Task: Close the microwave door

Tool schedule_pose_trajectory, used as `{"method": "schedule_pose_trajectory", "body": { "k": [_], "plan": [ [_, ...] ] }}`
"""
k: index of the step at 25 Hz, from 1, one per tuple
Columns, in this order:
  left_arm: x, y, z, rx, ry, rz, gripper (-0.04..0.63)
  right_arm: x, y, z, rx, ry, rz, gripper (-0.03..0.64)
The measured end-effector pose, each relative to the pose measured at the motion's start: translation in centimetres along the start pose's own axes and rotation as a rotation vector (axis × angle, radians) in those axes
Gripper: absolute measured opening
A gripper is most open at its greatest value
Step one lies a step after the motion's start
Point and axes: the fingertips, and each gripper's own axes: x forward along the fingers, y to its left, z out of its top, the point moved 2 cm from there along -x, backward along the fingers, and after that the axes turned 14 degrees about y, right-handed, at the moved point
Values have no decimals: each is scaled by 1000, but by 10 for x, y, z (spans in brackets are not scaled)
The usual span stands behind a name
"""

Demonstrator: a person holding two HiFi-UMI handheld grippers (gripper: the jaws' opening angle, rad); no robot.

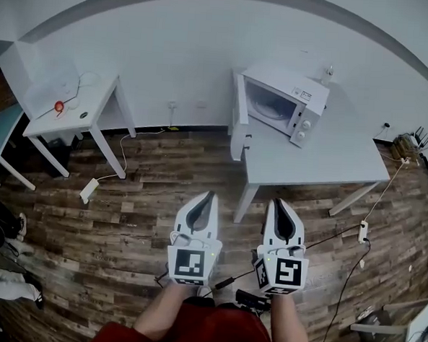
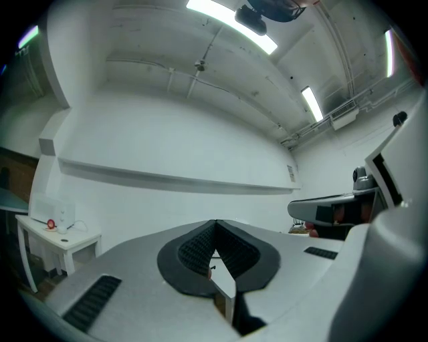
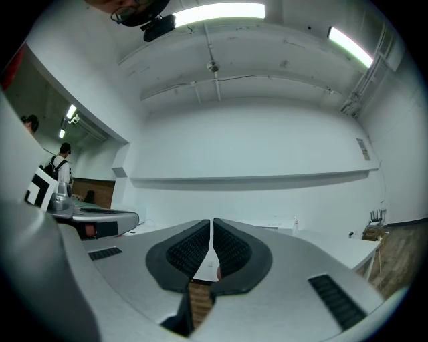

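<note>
- Standing well apart from both grippers, the microwave (image 1: 287, 99) sits on a white table (image 1: 323, 162), at about 12 o'clock from the right gripper (image 1: 276, 204) and 1 o'clock from the left gripper (image 1: 210, 195).
- Its door (image 1: 238, 116) hangs wide open on the oven's 9 o'clock side, leaving the pale cavity exposed.
- Both grippers are side by side above the wooden floor (image 1: 124, 219), pointing towards 12 o'clock and roughly level.
- Bare forearms (image 1: 164, 308) reach in from 6 o'clock behind them.
- The left gripper's jaws are pressed together with nothing between them.
- The right gripper's jaws are likewise closed and empty.
- A small side table (image 1: 66, 110) stands at 10 o'clock.
</note>
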Motion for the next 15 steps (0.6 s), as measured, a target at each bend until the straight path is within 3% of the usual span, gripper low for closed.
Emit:
{"method": "schedule_pose_trajectory", "body": {
  "k": [15],
  "plan": [
    [49, 30, -2, 11, -6, -56, 26, 53, -1, 0, 8, -3, -53, 37]
  ]
}}
